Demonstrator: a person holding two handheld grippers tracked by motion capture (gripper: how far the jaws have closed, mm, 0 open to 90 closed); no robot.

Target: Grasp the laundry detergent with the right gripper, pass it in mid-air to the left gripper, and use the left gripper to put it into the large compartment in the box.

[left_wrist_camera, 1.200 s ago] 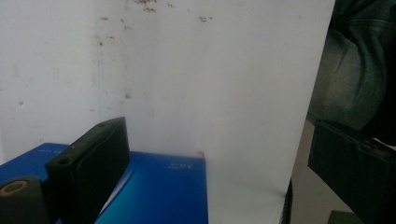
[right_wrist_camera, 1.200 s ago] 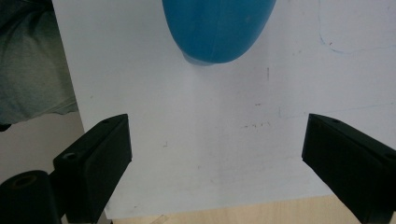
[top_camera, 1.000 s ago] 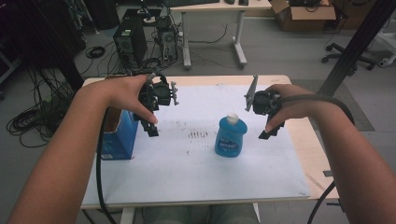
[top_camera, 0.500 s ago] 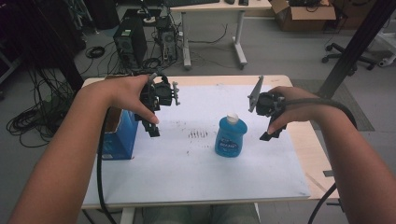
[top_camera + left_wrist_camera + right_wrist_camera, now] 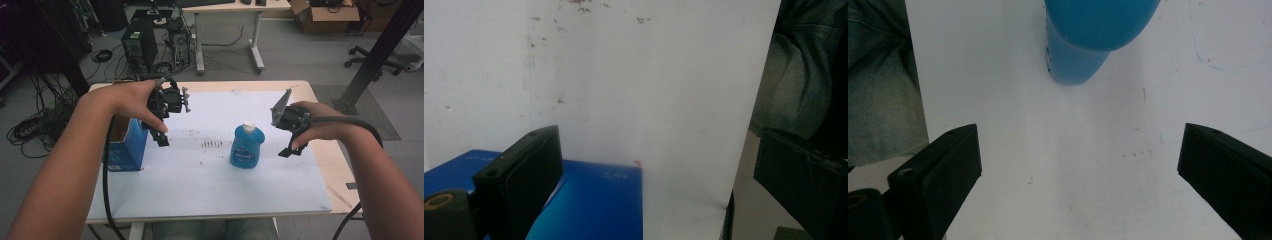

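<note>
A white sheet [image 5: 200, 170] is covering most of a wooden table [image 5: 330, 165], with computer towers, cables and a second desk standing on the grey floor behind. A blue bottle [image 5: 246, 146] with a white cap is standing upright near the middle of the sheet, right of a patch of dark specks. The right gripper [image 5: 290, 150] is hovering just right of the bottle, apart from it, pointing down at the sheet; its jaws have just been opening and are standing wide with nothing between them, the bottle [image 5: 1093, 37] lying ahead of them in the right gripper view. The left gripper [image 5: 161, 137] is hanging over the sheet beside an open blue box [image 5: 125, 147] at the table's left edge, jaws spread and gripping nothing, with the box [image 5: 589, 200] showing between them.
</note>
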